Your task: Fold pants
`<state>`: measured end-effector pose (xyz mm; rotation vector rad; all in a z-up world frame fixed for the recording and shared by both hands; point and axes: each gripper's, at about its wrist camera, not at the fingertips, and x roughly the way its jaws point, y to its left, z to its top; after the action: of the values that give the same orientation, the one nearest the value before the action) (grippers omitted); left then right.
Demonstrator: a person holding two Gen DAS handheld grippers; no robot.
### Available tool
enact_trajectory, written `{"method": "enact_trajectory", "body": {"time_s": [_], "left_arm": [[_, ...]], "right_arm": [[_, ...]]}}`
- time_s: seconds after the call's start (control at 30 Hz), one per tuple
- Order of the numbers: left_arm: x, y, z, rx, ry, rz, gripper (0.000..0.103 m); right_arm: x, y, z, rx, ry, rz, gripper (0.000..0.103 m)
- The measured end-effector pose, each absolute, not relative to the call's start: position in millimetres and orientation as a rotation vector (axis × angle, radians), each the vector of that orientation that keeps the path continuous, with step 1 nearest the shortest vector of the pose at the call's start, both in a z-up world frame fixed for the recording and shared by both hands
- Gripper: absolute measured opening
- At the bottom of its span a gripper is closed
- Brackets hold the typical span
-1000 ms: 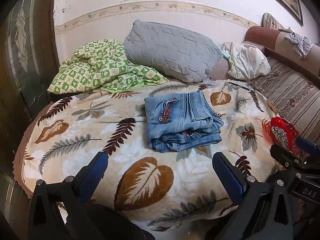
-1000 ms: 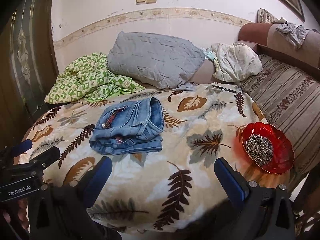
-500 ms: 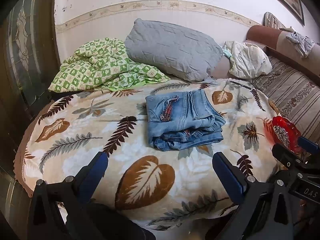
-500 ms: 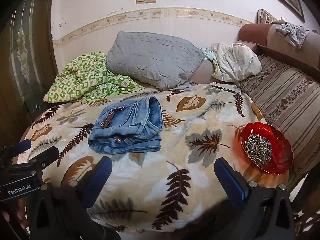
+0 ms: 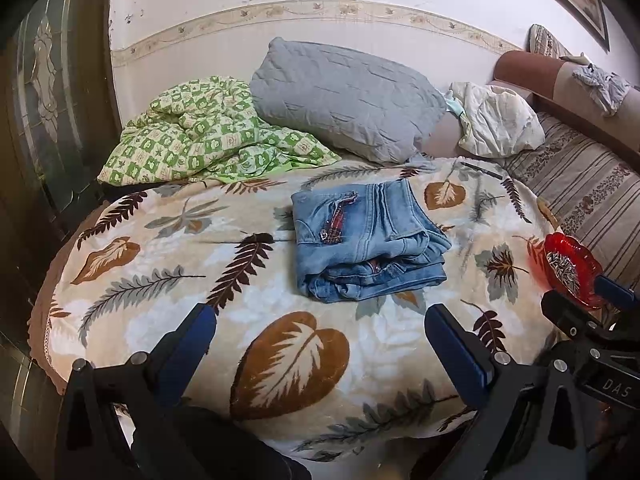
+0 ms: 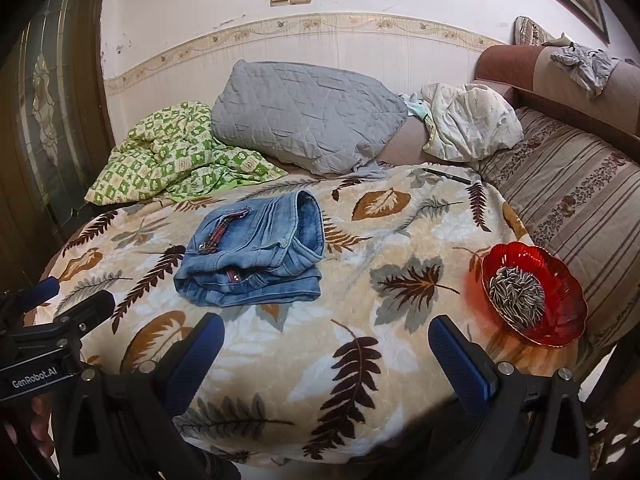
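Light blue denim pants [image 5: 366,240] [image 6: 254,250] lie folded into a compact stack on the leaf-patterned blanket [image 5: 160,280] [image 6: 400,344], a red embroidered pocket trim facing up. My left gripper [image 5: 320,336] hangs open over the blanket's near edge, short of the pants, with nothing between its blue pads. My right gripper [image 6: 326,340] is open too, empty, nearer the front edge and to the right of the pants. Each gripper's body shows at the side of the other's view.
A red glass bowl [image 6: 534,292] [image 5: 572,270] of seeds sits at the blanket's right edge. A grey pillow [image 5: 348,96], a green checked quilt [image 5: 208,136] and a white bundle [image 5: 496,120] lie behind. A striped sofa [image 6: 568,200] runs along the right. A pen [image 6: 448,176] rests near the back.
Both views have pulled back and shifted slightly. The folded pants lie as they did, and both grippers have stayed open.
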<state>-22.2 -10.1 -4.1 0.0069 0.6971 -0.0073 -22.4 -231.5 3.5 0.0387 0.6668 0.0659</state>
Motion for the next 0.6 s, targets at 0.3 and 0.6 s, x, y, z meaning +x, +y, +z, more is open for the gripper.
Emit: {"method": "enact_trajectory", "body": {"time_s": [0.3, 0.6], "left_arm": [[-21.4, -11.0, -4.0, 0.01, 0.7, -0.006, 0.103], [-21.3, -11.8, -4.4, 0.011, 0.702, -0.01, 0.103]], "right_arm": [[-21.8, -232.0, 3.4, 0.038, 0.666, 0.066, 0.103], [-21.2, -232.7, 1.6, 0.042, 0.67, 0.058, 0.103]]}}
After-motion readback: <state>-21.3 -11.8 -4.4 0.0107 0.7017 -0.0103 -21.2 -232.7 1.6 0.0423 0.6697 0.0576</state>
